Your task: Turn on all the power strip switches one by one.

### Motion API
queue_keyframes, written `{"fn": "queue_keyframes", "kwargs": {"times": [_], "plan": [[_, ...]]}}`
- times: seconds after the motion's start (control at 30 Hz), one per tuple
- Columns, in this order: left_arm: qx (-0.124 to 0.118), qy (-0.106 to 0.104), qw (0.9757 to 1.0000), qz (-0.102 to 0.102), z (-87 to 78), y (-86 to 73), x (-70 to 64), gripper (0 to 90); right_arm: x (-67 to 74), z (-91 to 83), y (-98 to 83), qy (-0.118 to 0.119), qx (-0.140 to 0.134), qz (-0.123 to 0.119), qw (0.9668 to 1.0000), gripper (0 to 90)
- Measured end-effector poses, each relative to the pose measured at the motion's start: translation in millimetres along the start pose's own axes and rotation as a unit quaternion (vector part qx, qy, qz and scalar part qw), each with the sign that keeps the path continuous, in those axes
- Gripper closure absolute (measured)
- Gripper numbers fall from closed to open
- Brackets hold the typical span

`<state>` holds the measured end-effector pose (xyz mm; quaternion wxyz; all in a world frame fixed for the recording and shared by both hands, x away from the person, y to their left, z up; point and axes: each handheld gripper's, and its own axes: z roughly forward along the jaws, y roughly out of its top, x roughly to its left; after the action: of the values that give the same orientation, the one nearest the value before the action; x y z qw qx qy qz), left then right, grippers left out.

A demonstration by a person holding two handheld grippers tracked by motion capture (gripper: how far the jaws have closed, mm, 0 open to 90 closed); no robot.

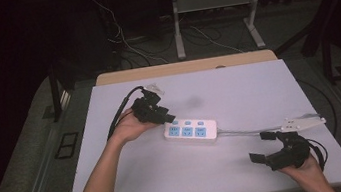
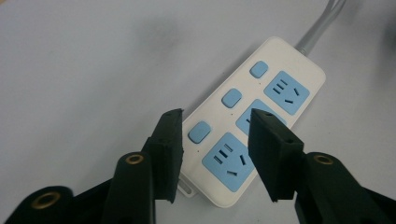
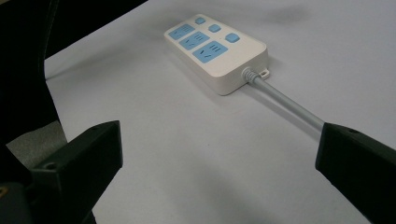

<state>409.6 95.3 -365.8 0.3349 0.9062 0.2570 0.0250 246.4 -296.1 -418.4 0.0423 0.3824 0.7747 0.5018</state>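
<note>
A white power strip with blue sockets and blue buttons lies flat near the middle of the white table. Its grey cable runs off to the right. My left gripper hovers over the strip's left end, jaws partly apart. In the left gripper view the left gripper has its jaws above the power strip, one by its button edge and one over the sockets, neither pressing on it. My right gripper stands wide open at the front right. In the right gripper view the right gripper faces the power strip and the cable.
A wooden strip borders the table's far edge. Beyond it, loose cables and the legs of a metal stand sit on the dark floor. The table's front edge lies just under the right hand.
</note>
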Motion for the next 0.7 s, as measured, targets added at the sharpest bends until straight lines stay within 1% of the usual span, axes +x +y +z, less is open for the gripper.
{"fn": "queue_keyframes", "kwargs": {"times": [0.1, 0.2, 0.23, 0.3, 0.33, 0.4, 0.43, 0.47, 0.53, 0.57, 0.6, 0.7], "plan": [[-0.003, -0.010, 0.9999, -0.002, 3.8, 0.1, 2.3, 62.6, 0.0, -0.3, 0.3, 0.000, -0.001, 0.000, 1.0000, 0.5], [-0.004, -0.014, 0.9999, -0.004, 8.3, 0.5, 3.3, 67.7, -0.2, -0.5, 0.3, 0.000, -0.001, 0.000, 1.0000, 0.5], [-0.003, -0.016, 0.9999, -0.003, 9.7, 0.7, 3.7, 67.7, -0.2, -0.5, 0.3, 0.000, -0.001, 0.000, 1.0000, 0.5], [-0.005, -0.022, 0.9997, -0.005, 12.4, 0.5, 4.6, 71.6, -0.2, -0.4, 0.4, 0.001, -0.001, 0.000, 1.0000, 0.5], [-0.007, -0.023, 0.9997, -0.007, 13.4, 0.4, 5.2, 71.6, -0.2, -0.4, 0.4, 0.001, -0.001, 0.000, 1.0000, 0.5], [-0.011, -0.023, 0.9996, -0.011, 15.2, 0.5, 7.3, 76.1, -0.1, -0.6, 0.5, 0.000, -0.002, -0.001, 1.0000, 0.5], [-0.011, -0.022, 0.9996, -0.012, 16.0, 0.5, 8.3, 76.1, -0.1, -0.6, 0.5, 0.000, -0.002, -0.001, 1.0000, 0.5], [-0.011, -0.022, 0.9996, -0.014, 17.1, 0.3, 9.1, 79.6, -0.2, -0.6, 0.5, 0.001, -0.002, -0.001, 1.0000, 0.5], [-0.008, -0.020, 0.9996, -0.017, 19.5, -0.4, 10.4, 83.1, -0.3, -0.7, 0.5, 0.001, -0.002, -0.001, 1.0000, 0.5], [-0.005, -0.020, 0.9997, -0.016, 20.8, -0.7, 11.2, 83.1, -0.4, -0.7, 0.5, 0.001, -0.002, -0.001, 1.0000, 0.5], [-0.002, -0.019, 0.9996, -0.018, 22.2, -1.2, 11.4, 86.6, -0.6, -0.7, 0.5, 0.001, -0.002, -0.002, 1.0000, 0.5], [0.002, -0.017, 0.9997, -0.018, 26.1, -1.9, 11.8, 88.7, -0.7, -0.7, 0.6, 0.002, -0.002, -0.002, 1.0000, 0.5]]}}
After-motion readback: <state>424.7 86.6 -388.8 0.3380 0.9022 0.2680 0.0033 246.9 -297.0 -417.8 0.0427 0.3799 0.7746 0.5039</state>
